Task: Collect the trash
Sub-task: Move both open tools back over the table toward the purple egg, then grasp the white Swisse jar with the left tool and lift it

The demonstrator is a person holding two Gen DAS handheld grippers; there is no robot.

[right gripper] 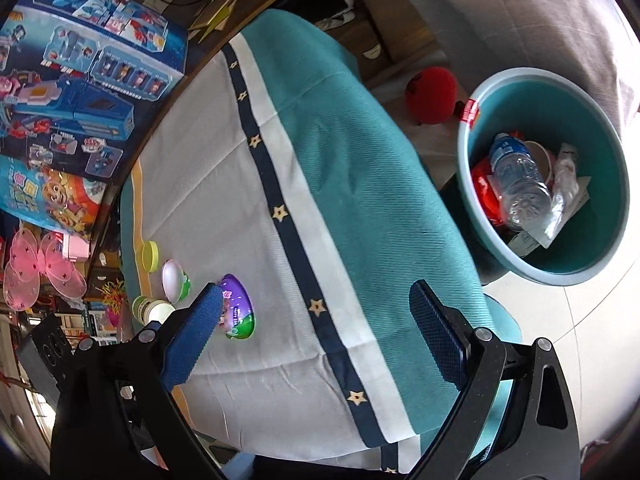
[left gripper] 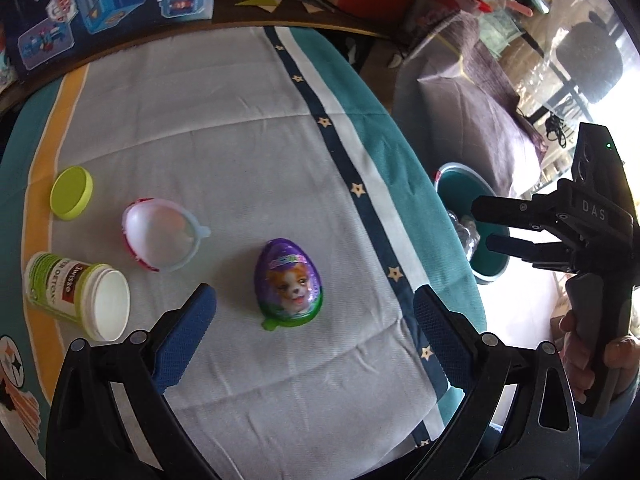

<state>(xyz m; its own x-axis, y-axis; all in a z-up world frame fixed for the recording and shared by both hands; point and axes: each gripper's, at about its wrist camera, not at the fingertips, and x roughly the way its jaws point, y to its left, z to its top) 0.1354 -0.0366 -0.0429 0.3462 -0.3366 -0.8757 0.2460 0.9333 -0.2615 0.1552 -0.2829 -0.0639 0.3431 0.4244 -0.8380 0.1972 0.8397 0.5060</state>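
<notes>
On cloth-covered desk (left gripper: 248, 128) we count four pieces left: purple foil egg (left gripper: 289, 282), half shell (left gripper: 160, 234), lime lid (left gripper: 71, 192), open tub (left gripper: 78, 295). Teal bin (right gripper: 592, 276) beside desk already part-filled. Left tongs (left gripper: 314, 338), right tongs (right gripper: 316, 334) both released, empty.

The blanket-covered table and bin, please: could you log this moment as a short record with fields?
surface: table under a star-trimmed blanket
left tongs: open, empty, above the purple egg-shaped toy capsule
right tongs: open, empty, over the blanket's edge
other trash on blanket: empty half capsule; lime lid; open supplement jar on its side
bin: teal bucket on the floor beside the table
bin contents: plastic water bottle, red wrapper, clear wrapper
</notes>
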